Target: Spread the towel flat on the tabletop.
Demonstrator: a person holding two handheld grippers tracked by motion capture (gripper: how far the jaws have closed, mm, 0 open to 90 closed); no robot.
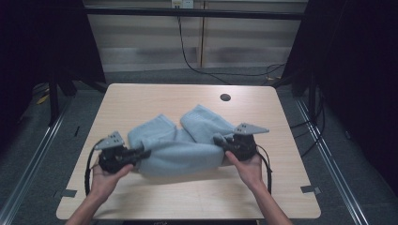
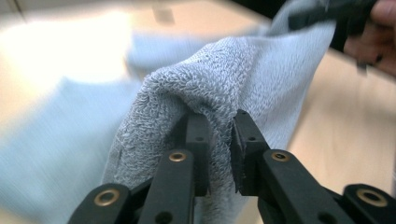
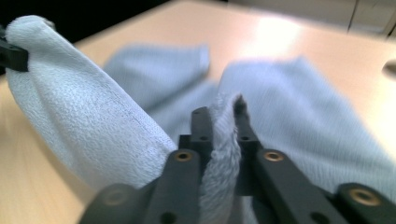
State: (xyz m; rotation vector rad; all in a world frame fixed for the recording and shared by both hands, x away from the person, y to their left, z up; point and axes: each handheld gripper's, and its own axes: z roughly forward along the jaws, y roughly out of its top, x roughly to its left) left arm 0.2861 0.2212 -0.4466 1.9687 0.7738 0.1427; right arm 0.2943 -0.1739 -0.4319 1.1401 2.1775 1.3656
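Note:
A light blue terry towel (image 1: 180, 147) lies bunched in the middle of the wooden table (image 1: 141, 98), its two far ends spread toward the back. My left gripper (image 1: 141, 152) is shut on the towel's near left corner; in the left gripper view the cloth (image 2: 219, 88) is pinched between the jaws and drapes over them. My right gripper (image 1: 219, 140) is shut on the near right corner, and in the right gripper view a fold of towel (image 3: 224, 135) stands clamped between its jaws. Between the two grippers the near edge is stretched and slightly raised off the table.
A round cable hole (image 1: 225, 97) sits in the table's far right part. Black cables (image 1: 197, 65) run over the floor behind the table. Metal rails (image 1: 37, 150) flank the table on both sides. Bare tabletop lies in front of the towel.

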